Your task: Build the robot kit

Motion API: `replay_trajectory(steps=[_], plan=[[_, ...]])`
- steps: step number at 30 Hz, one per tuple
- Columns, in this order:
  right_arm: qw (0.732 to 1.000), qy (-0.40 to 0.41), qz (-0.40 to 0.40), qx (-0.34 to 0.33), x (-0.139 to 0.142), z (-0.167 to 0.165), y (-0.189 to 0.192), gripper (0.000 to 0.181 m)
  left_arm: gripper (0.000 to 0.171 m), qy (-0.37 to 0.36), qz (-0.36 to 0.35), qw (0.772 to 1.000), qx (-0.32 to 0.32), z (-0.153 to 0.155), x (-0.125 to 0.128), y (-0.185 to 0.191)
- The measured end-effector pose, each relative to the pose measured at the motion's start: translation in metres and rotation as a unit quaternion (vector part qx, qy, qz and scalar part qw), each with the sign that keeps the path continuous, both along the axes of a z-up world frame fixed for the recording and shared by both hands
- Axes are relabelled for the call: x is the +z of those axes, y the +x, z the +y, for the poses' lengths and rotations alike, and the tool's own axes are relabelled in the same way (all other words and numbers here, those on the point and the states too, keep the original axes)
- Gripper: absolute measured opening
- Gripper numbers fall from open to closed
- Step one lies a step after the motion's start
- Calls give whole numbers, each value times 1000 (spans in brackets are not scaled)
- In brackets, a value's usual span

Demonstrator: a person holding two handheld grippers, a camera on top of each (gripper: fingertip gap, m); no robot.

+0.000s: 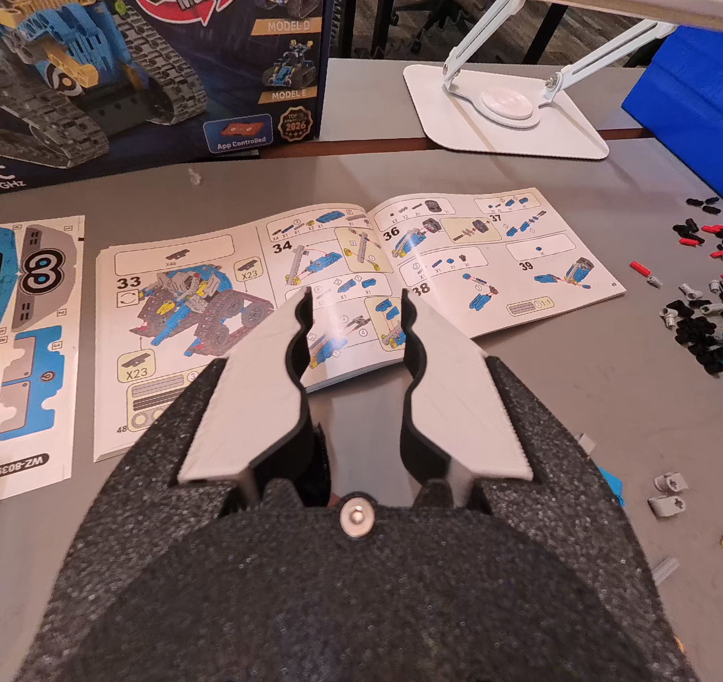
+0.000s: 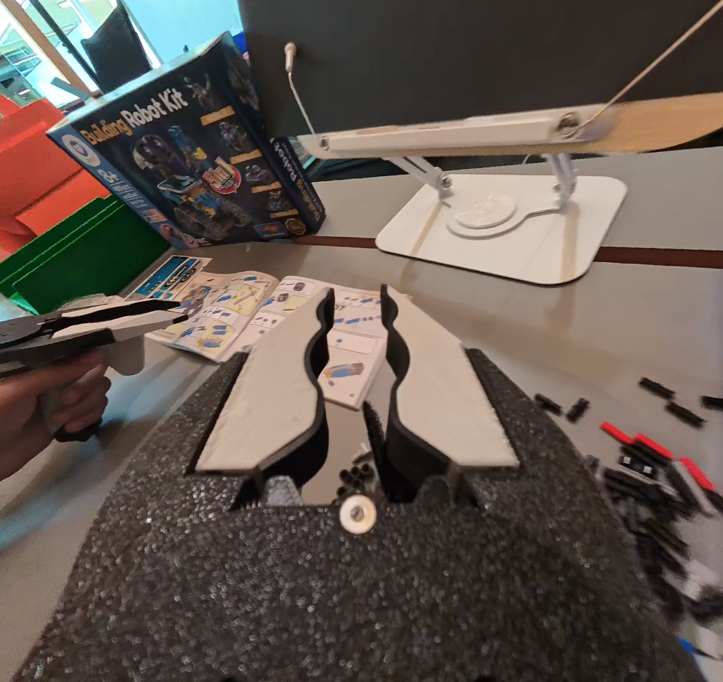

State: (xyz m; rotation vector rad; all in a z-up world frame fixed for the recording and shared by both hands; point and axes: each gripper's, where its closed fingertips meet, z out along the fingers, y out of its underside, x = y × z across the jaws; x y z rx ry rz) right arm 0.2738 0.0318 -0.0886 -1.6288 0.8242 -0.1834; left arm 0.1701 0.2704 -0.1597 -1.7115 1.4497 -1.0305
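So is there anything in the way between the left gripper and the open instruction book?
Nothing visible. The left gripper hangs open right above the instruction booklet, with only air between its fingers and the pages. The loose building pieces lie off to its right on the table.

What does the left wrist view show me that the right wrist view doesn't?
Only left wrist: two loose grey connectors beside the open, empty left gripper. Only right wrist: the hand holding that gripper, green bins, and the open, empty right gripper. Both: open instruction booklet, sticker sheet, kit box, white stand, black and red small parts.
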Motion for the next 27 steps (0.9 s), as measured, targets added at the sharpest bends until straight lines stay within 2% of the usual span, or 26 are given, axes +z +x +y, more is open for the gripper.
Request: replay_trajectory(steps=[4, 8, 10, 12, 15, 17, 21, 27], plan=[[999, -8, -23, -39, 11, -36, 14, 23, 45, 5, -1, 1000, -1, 0, 1, 1], [999, 8, -36, -40, 20, -68, 0, 23, 45, -1, 0, 1000, -2, -1, 0, 0], [1000, -17, -2, 1, 4, -74, -22, 20, 45, -7, 0, 1000, -6, -3, 1, 0], [995, -80, 29, 61, -23, -78, -54, 18, 45, -9, -5, 1000, -8, -4, 4, -1], [967, -208, 68, 133, -68, -93, -107, 18, 45, -14, -4, 1000, -13, -7, 4, -1], [952, -248, 80, 161, -82, -101, -135, 16, 44, -18, -2, 1000, -16, -9, 4, -2], [935, -299, 92, 167, -96, -120, -168, 16, 44, -15, -2, 1000, -18, -10, 5, -2], [920, -344, 92, 163, -104, -139, -189, 13, 43, -23, -3, 1000, -22, -14, 5, -3]])
